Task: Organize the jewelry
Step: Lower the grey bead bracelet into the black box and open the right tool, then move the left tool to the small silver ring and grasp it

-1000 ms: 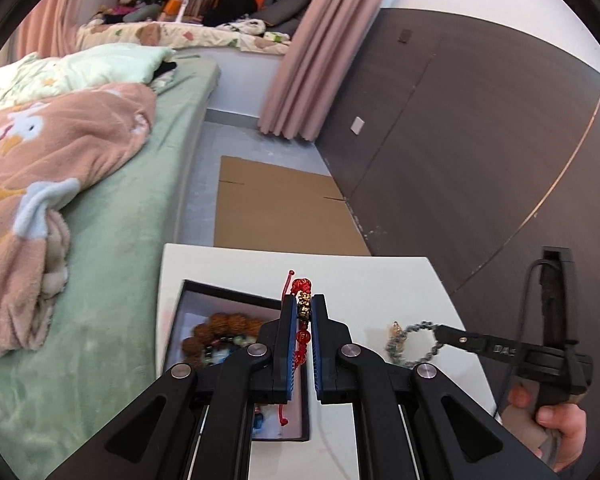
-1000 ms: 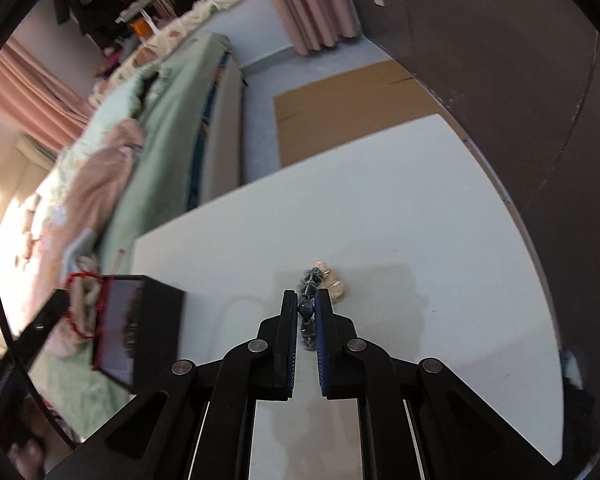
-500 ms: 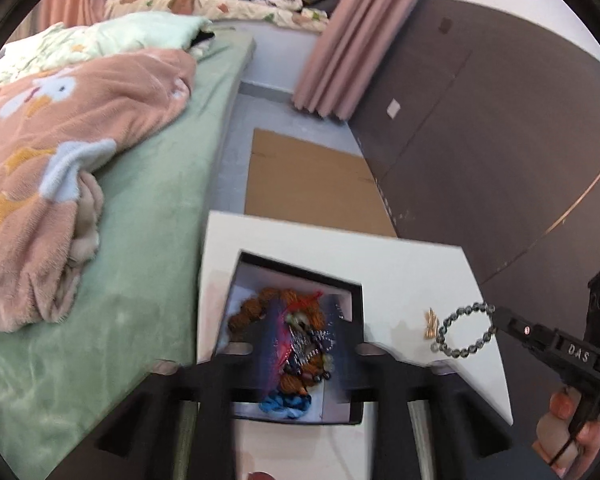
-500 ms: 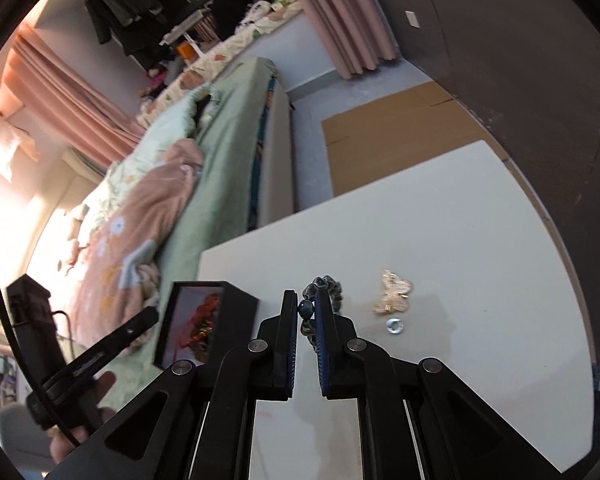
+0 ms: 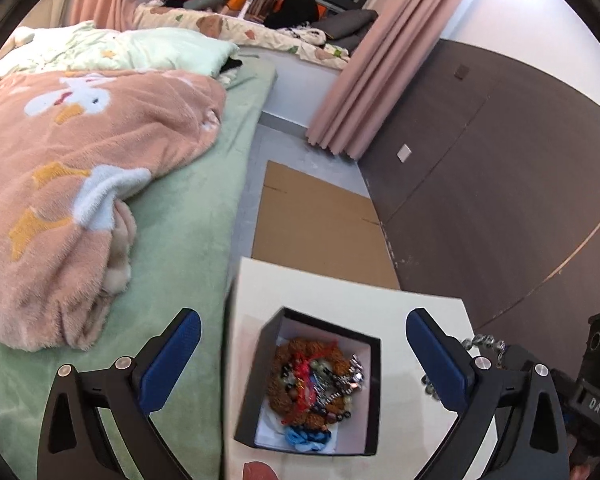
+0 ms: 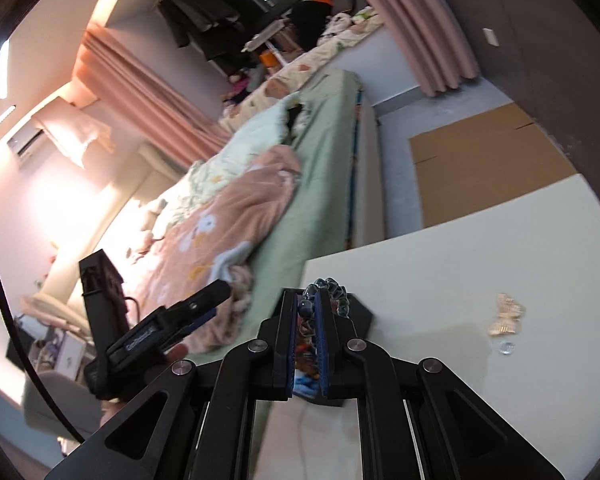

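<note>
So my left gripper (image 5: 300, 354) dropped the red bracelet since a second ago, jaws now spread wide and empty over the black box (image 5: 269, 384), where the jewelry pile (image 5: 318, 384) sits. Right gripper (image 6: 308, 312) is pinched on the dark bead bracelet (image 6: 327, 289), its loop sticking up past the fingertips above the box's edge.

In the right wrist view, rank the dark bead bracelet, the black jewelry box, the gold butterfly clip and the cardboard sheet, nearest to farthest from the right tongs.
1. Dark bead bracelet: pinched in the right tongs.
2. Black jewelry box: just beyond the tips, on the table's left side.
3. Gold butterfly clip: off to the right on the white table.
4. Cardboard sheet: on the floor past the table's far edge.
</note>
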Demonstrator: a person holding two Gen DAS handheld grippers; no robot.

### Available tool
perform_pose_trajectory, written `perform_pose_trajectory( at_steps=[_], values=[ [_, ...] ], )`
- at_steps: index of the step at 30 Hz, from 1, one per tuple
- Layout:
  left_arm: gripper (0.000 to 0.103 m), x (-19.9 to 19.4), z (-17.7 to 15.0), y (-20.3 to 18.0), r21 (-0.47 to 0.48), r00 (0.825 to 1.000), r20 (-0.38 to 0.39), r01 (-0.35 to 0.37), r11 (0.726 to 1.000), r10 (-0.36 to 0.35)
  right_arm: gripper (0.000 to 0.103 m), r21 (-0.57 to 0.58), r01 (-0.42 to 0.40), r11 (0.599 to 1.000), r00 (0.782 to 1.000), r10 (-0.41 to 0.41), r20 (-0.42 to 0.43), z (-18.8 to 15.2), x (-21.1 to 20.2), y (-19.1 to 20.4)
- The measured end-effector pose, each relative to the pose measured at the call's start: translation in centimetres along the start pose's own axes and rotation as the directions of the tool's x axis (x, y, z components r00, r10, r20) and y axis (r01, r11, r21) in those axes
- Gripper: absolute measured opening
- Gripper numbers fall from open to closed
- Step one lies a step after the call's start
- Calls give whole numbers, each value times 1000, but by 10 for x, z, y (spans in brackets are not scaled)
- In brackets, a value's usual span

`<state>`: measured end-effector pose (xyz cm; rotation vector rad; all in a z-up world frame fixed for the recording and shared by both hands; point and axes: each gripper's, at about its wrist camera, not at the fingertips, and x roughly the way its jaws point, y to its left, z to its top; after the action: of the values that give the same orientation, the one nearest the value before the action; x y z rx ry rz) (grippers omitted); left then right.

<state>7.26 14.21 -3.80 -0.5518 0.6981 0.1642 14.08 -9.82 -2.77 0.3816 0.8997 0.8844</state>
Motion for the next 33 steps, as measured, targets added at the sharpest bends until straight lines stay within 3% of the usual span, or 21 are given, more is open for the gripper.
perform_pose_trajectory(
  at_steps=[11, 14, 16, 17, 18, 27, 33],
  values=[
    [102, -12, 21, 30, -64, 998, 57, 5, 998, -2, 10, -15, -103, 995, 992, 101, -81, -9, 52, 33],
    [102, -11, 26, 32, -69, 998, 58, 12, 998, -8, 11, 5, -45, 999, 993, 45, -113, -11, 70, 30],
    [102, -12, 27, 33, -70, 998, 57, 18, 997, -14, 34, 51, -15, 999, 984, 24, -175, -12, 84, 17],
    [102, -11, 27, 33, -69, 998, 58, 19, 997, -15, 57, 82, 1, 997, 980, 16, -198, -13, 90, 10],
    [102, -12, 27, 33, -69, 998, 59, 21, 997, -17, 60, 104, 10, 995, 981, 11, -195, -13, 89, 5],
    [102, -16, 20, 21, -30, 998, 47, 30, 999, -28, 61, 113, 76, 991, 990, -62, -123, -2, 48, -16],
    [102, -14, 10, 3, 10, 999, 23, 39, 999, -40, 61, 137, 163, 977, 985, -153, -82, 4, 12, -37]
  ],
)
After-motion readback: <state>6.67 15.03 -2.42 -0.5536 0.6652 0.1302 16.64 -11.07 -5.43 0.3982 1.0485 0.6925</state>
